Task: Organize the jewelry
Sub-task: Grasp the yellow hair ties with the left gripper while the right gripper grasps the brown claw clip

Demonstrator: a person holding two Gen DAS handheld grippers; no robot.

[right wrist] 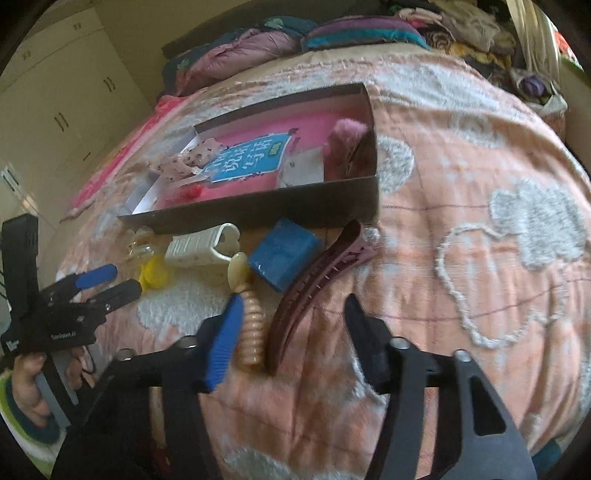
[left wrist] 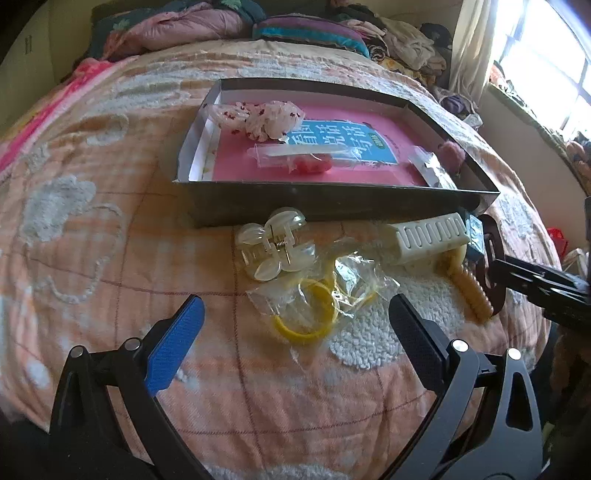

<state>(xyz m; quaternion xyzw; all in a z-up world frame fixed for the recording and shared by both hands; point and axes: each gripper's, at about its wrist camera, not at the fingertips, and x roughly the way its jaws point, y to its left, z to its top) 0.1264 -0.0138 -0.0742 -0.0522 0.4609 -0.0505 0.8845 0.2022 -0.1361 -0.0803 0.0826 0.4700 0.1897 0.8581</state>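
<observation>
A shallow dark box (left wrist: 332,201) (right wrist: 258,212) lined with a pink book lies on the bed, holding a floral scrunchie (left wrist: 271,120), a bagged red item (left wrist: 312,164) and a pink pompom (right wrist: 345,142). In front lie a clear claw clip (left wrist: 275,245), a plastic bag of yellow hair ties (left wrist: 314,306), a cream clip (left wrist: 428,236) (right wrist: 201,247), a blue packet (right wrist: 284,254), a beige pearl clip (right wrist: 251,325) and a maroon clip (right wrist: 314,284). My left gripper (left wrist: 295,314) is open just before the bag. My right gripper (right wrist: 291,321) is open, straddling the pearl and maroon clips.
The peach quilt (left wrist: 110,258) covers the bed. Folded blankets and clothes (left wrist: 295,29) are piled at the far end. A window (left wrist: 546,59) is at the right, wardrobes (right wrist: 62,96) at the left. The left gripper also shows in the right wrist view (right wrist: 122,280).
</observation>
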